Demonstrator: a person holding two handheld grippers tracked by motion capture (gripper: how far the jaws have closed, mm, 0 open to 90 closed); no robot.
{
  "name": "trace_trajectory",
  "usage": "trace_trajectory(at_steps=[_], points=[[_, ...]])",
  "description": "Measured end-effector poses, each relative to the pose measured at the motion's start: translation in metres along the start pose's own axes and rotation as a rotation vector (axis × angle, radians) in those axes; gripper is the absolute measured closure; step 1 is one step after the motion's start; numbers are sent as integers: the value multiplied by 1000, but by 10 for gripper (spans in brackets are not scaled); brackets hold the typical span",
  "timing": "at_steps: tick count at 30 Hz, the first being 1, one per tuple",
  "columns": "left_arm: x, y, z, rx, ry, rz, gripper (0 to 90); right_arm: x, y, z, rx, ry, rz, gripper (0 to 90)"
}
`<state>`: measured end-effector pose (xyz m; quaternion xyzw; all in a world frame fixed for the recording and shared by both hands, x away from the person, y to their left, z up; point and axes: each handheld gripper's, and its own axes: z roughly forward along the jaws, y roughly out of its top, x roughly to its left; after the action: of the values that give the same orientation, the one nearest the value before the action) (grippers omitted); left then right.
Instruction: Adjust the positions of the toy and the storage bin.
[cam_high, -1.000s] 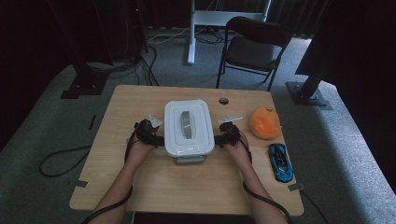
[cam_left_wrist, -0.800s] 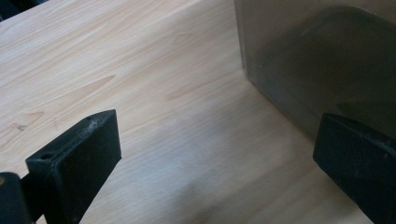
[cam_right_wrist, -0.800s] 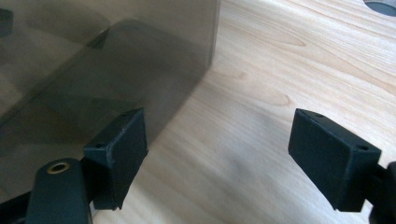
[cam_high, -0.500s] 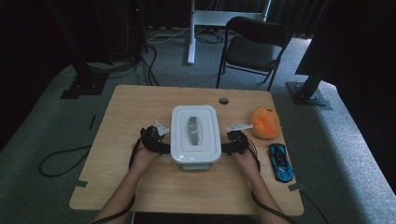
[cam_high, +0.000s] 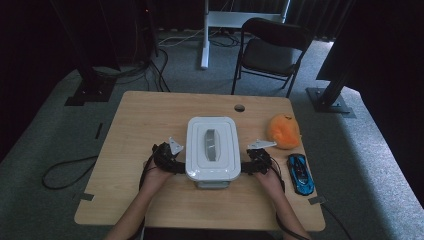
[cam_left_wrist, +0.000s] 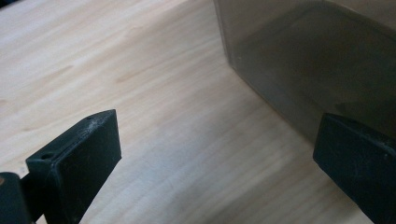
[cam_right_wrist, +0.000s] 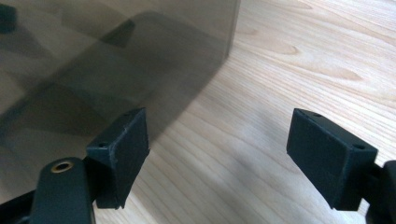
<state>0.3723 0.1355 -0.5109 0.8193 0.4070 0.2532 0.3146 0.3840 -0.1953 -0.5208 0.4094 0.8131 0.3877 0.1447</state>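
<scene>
A white lidded container (cam_high: 212, 147) with a grey handle on its lid stands near the middle of the wooden table (cam_high: 150, 115). My left gripper (cam_high: 178, 162) sits at its left side and my right gripper (cam_high: 248, 166) at its right side, each held by a hand. In the left gripper view the left gripper (cam_left_wrist: 215, 163) is open over bare wood, with one jaw close to the container's smoky wall (cam_left_wrist: 317, 60). In the right gripper view the right gripper (cam_right_wrist: 226, 158) is open too, and its left jaw lies by the wall (cam_right_wrist: 93, 56). Whether the jaws touch the wall I cannot tell.
An orange soft toy (cam_high: 283, 131) and a blue toy car (cam_high: 300, 172) lie on the table just right of my right hand. A cable hole (cam_high: 239, 107) sits near the far edge. A black chair (cam_high: 272, 50) stands behind the table.
The container has shifted to the right and slightly toward the person, and both grippers have moved along with it at its sides.
</scene>
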Motion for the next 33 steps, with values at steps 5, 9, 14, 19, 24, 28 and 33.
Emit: trace_trajectory(at_steps=[5,9,14,19,24,28,33], points=[[4,-5,6,6,-42,-22,10,-5,-9,7,-2,3,52,137],[11,-8,15,23,-30,-34,10,-10,-10,10,12,-38,42,137],[22,-8,24,28,-6,-58,11,-19,-3,17,-1,-52,64,137],[34,-3,34,43,6,-81,11,-29,11,26,5,-70,69,137],[38,7,39,40,15,-77,10,-33,25,35,5,-91,67,139],[39,14,38,23,7,-78,11,-33,32,38,-1,-87,70,139],[36,19,39,14,4,-71,11,-32,39,38,1,-83,71,152]])
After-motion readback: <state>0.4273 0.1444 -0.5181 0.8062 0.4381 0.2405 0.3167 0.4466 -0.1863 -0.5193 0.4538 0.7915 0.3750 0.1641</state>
